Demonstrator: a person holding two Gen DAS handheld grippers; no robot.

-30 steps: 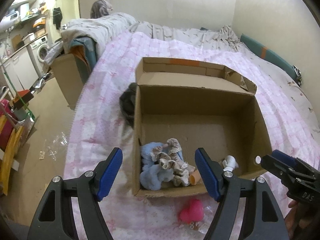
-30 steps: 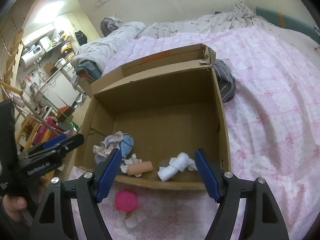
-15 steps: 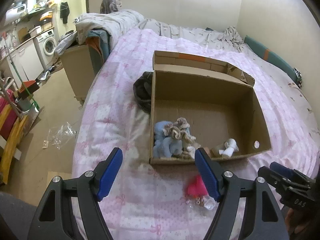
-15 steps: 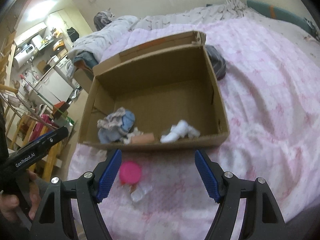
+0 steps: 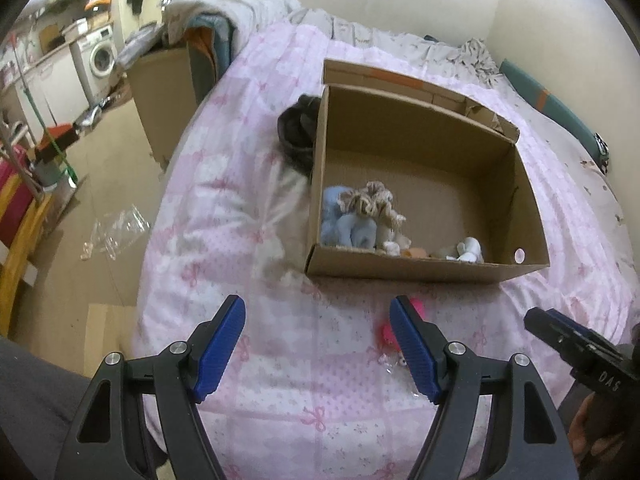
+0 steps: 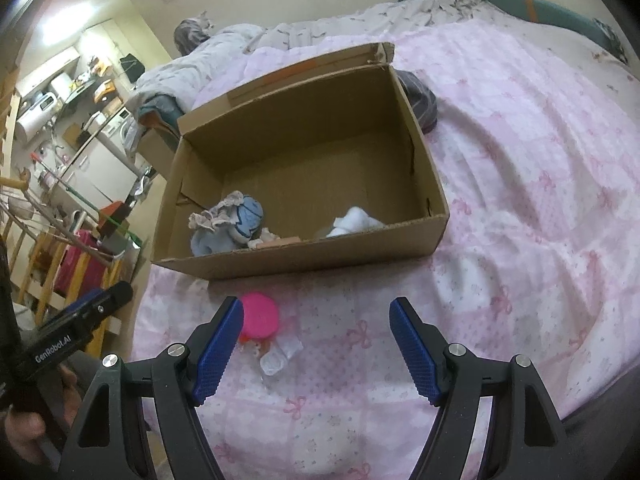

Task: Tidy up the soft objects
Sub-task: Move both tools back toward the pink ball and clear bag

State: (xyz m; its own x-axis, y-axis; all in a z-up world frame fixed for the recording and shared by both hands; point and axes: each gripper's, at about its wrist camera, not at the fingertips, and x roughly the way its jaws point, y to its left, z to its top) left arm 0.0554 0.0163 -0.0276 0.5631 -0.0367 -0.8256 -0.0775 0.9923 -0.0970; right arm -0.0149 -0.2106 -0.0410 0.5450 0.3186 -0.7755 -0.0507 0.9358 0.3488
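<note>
An open cardboard box (image 5: 424, 272) (image 6: 304, 258) sits on the pink bed cover. Inside lie a blue soft toy (image 5: 348, 228) (image 6: 224, 236) with a beige frilly cloth (image 5: 372, 200), a small orange piece (image 5: 416, 253) and a white soft piece (image 5: 466, 250) (image 6: 354, 220). A pink soft object (image 6: 260, 316) (image 5: 386, 330) lies on the cover in front of the box, beside clear plastic bits (image 6: 280, 356). My left gripper (image 5: 318, 346) is open and empty, above the cover short of the box. My right gripper (image 6: 318, 346) is open and empty, just right of the pink object.
A dark bundled cloth (image 5: 298, 132) (image 6: 420, 100) lies against the box's far side. The bed's edge drops to the floor at the left (image 5: 92, 208), with a second carton (image 5: 164, 92) and a washing machine (image 5: 100, 56) beyond. Rumpled bedding (image 5: 248, 4) lies at the head.
Both grippers have pulled back and up from the box, which now looks smaller and farther away. The pink object is now between and below the fingers. Both stay open.
</note>
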